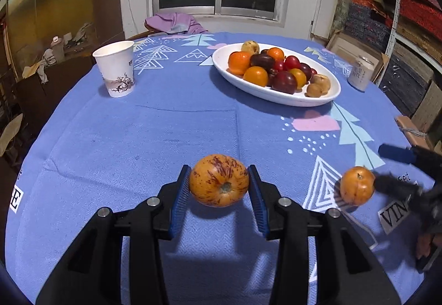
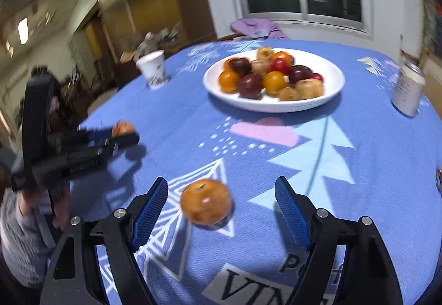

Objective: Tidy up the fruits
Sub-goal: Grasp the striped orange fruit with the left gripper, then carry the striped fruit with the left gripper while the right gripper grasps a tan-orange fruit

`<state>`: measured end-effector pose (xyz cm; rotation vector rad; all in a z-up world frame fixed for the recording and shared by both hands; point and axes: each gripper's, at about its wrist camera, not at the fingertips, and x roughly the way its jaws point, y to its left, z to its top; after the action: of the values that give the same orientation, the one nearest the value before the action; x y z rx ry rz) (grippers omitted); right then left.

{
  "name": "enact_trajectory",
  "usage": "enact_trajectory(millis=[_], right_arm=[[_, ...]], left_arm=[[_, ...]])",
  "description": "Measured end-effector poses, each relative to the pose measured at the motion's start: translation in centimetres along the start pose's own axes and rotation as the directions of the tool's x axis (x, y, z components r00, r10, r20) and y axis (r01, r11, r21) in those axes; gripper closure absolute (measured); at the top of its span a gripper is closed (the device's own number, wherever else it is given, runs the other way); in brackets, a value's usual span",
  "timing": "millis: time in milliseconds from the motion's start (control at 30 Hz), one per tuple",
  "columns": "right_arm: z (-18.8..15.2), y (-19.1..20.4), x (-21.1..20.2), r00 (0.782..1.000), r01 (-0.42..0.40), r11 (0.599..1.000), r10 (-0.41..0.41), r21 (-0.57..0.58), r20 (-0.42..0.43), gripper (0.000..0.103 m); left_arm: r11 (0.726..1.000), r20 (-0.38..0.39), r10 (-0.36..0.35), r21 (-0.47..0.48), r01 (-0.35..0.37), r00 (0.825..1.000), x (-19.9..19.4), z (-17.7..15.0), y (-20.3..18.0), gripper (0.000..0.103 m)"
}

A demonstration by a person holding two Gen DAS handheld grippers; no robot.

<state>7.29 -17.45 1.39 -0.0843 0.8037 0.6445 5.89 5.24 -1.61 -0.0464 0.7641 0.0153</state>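
My left gripper [image 1: 219,185] is shut on an orange fruit with red streaks [image 1: 218,180], held just above the blue tablecloth. It shows from the side in the right wrist view [image 2: 125,136] with the streaked fruit [image 2: 123,128] between its fingers. My right gripper [image 2: 221,200] is open around a smaller orange fruit [image 2: 205,204] that lies on the cloth between the fingers, nearer the left one. That fruit also shows in the left wrist view [image 1: 357,185]. A white oval plate [image 1: 276,96] at the far side holds several orange, dark red and brownish fruits.
A paper cup [image 1: 117,69] stands at the far left of the table. A drink can [image 1: 360,73] stands at the far right. A purple cloth [image 1: 174,22] lies on a chair beyond the table. Boxes and shelves line the right side.
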Motion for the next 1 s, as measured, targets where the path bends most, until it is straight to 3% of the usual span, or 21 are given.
enact_trajectory(millis=[167,267,333,667,800,1000], right_arm=[[-0.6,1.5,0.9,0.999,0.012,0.998,-0.014,-0.064,-0.040,0.024],[-0.7,1.6,1.4,0.998,0.012,0.997,-0.017,-0.070,-0.063,0.039],[-0.7,1.6,1.7,0.997,0.011,0.998,-0.016,-0.065,-0.079,0.054],[-0.3,0.8,1.1,0.998,-0.026,1.000,0.024,-0.018,-0.064,0.057],[4.0,-1.1,-2.8,0.999,-0.038,0.999,0.037,0.032,0.036,0.058],[13.1,-3.4,-8.3,0.976,0.039,0.998,-0.049,0.049,0.214,0.058]], left_arm=[[1.000,-0.006,-0.018,0.021,0.018,1.000,-0.1,-0.3,-0.3,0.062],[0.999,-0.010,-0.024,0.026,0.025,1.000,0.0,-0.4,-0.5,0.062],[0.999,-0.011,-0.026,0.027,0.026,1.000,0.0,-0.4,-0.5,0.062],[0.998,-0.039,-0.059,0.024,0.059,0.998,0.4,-0.3,-0.7,0.062],[0.996,-0.015,-0.071,0.047,0.072,0.997,-0.6,3.2,-1.6,0.062],[0.993,0.109,-0.065,0.103,0.053,0.992,-2.2,13.2,-4.5,0.062]])
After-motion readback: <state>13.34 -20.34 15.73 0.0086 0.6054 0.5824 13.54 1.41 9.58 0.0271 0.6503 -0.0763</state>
